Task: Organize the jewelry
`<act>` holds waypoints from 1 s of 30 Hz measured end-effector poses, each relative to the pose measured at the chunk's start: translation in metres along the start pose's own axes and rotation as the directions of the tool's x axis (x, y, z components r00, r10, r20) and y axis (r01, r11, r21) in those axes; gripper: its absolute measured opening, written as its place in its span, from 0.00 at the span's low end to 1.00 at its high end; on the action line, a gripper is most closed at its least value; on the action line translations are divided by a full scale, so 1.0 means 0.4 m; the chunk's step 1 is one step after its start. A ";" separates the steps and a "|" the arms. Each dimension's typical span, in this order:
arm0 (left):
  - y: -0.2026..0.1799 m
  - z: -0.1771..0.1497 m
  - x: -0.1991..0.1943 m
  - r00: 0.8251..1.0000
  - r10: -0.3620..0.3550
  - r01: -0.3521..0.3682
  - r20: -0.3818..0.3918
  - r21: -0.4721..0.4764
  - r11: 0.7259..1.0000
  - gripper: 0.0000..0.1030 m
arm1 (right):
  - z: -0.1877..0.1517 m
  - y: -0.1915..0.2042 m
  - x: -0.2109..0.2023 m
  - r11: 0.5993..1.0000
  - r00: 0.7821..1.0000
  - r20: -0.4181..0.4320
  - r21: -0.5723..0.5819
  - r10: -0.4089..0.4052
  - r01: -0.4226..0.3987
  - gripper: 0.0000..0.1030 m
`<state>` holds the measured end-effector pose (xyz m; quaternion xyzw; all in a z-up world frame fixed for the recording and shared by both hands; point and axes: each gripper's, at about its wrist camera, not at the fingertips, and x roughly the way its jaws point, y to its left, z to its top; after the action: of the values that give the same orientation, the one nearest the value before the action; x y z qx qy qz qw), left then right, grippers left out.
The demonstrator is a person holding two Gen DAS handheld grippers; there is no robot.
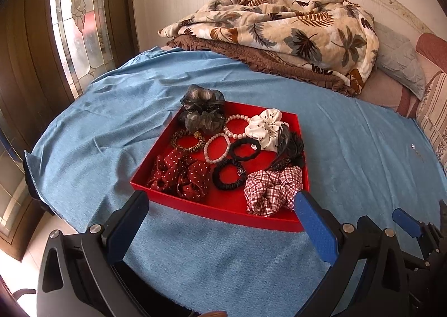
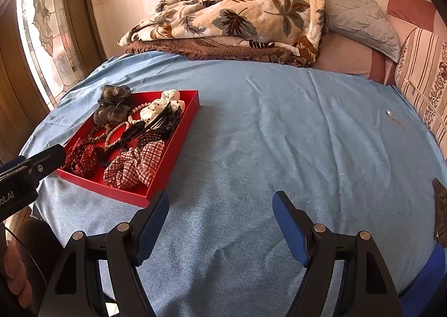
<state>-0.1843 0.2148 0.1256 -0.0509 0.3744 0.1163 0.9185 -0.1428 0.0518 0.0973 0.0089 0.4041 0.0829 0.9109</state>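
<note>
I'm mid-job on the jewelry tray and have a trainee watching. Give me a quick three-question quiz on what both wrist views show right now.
1. True or false: the left gripper is shut on the checked scrunchie.
2. Which item sits at the far left corner of the red tray? A) grey sheer scrunchie B) white spotted scrunchie C) a watch
3. Fill in: between the fingers of the right gripper lies only the ____ cloth.

Key: 1 false, its jaws stand open and empty, short of the tray's near wall. 2 A. 3 blue.
</note>
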 end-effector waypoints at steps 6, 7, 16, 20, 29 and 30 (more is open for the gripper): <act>-0.002 -0.002 0.010 1.000 -0.010 0.010 -0.013 0.003 1.000 1.00 | -0.001 0.000 0.004 1.000 1.000 -0.003 -0.003 -0.003 0.003 0.78; -0.001 -0.003 0.011 1.000 -0.010 0.010 -0.015 0.003 1.000 1.00 | -0.002 0.000 0.006 1.000 1.000 -0.004 -0.004 -0.004 0.004 0.79; 0.005 -0.009 0.024 0.999 -0.021 0.021 -0.031 0.004 1.000 1.00 | -0.004 0.003 0.013 1.000 1.000 -0.010 -0.014 -0.010 0.010 0.79; 0.007 -0.013 0.030 0.999 -0.023 0.023 -0.041 0.005 1.000 1.00 | -0.005 0.003 0.014 1.000 1.000 -0.012 -0.016 -0.012 0.012 0.79; 0.015 -0.029 0.043 0.998 -0.025 0.026 -0.063 0.013 1.000 1.00 | -0.009 0.008 0.021 0.999 1.000 -0.024 -0.031 -0.020 0.019 0.79; 0.016 -0.030 0.044 0.998 -0.025 0.026 -0.065 0.014 1.000 1.00 | -0.010 0.008 0.023 0.999 0.999 -0.026 -0.033 -0.020 0.019 0.79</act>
<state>-0.1820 0.2221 0.1047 -0.0526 0.4041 0.1001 0.9077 -0.1402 0.0564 0.0884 -0.0108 0.4146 0.0808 0.9064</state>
